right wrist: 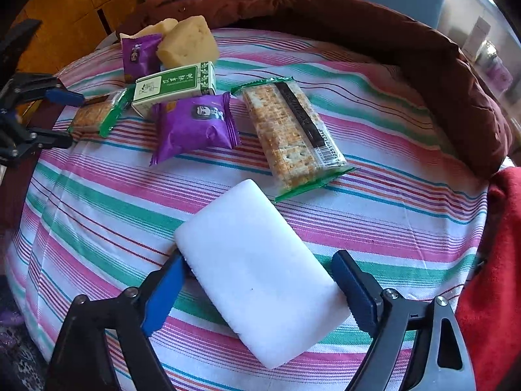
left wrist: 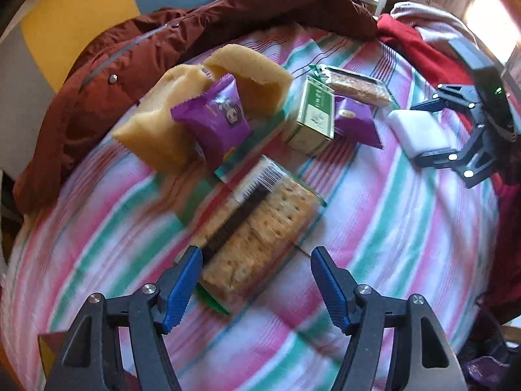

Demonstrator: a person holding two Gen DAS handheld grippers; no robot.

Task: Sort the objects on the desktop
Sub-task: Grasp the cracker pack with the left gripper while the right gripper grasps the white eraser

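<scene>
Left gripper (left wrist: pixel 255 272): jaws wide apart, nothing pressed between the blue pads; its left pad (left wrist: pixel 180 288) is at the near edge of a cracker pack (left wrist: pixel 260 231), touching or just over it, I cannot tell which; this view is blurred
Right gripper (right wrist: pixel 257 288): jaws wide, set either side of the white sponge block (right wrist: pixel 257 270); left pad (right wrist: pixel 164 293) at the block's near-left corner, contact unclear; right pad (right wrist: pixel 356 291) just beside its right edge; block lies flat on the cloth
Surface: striped cloth (right wrist: pixel 374 221) in pink, green and white, with a brown padded jacket (right wrist: pixel 423 62) along its far side and a red cloth (right wrist: pixel 488 260) at the near right
Cracker packs: two; the large one (right wrist: pixel 293 133) lies just far-right of the white block, the small one (right wrist: pixel 97 115) far left by the left gripper's pads
Purple snack packets: two; one (right wrist: pixel 195 127) mid-cloth, one (right wrist: pixel 140 52) far left against the sponges
Yellow sponges: two (right wrist: pixel 189 40), side by side at the far edge
Green and white box (right wrist: pixel 176 86): one, lying between the purple packets
White sponge block: one
</scene>
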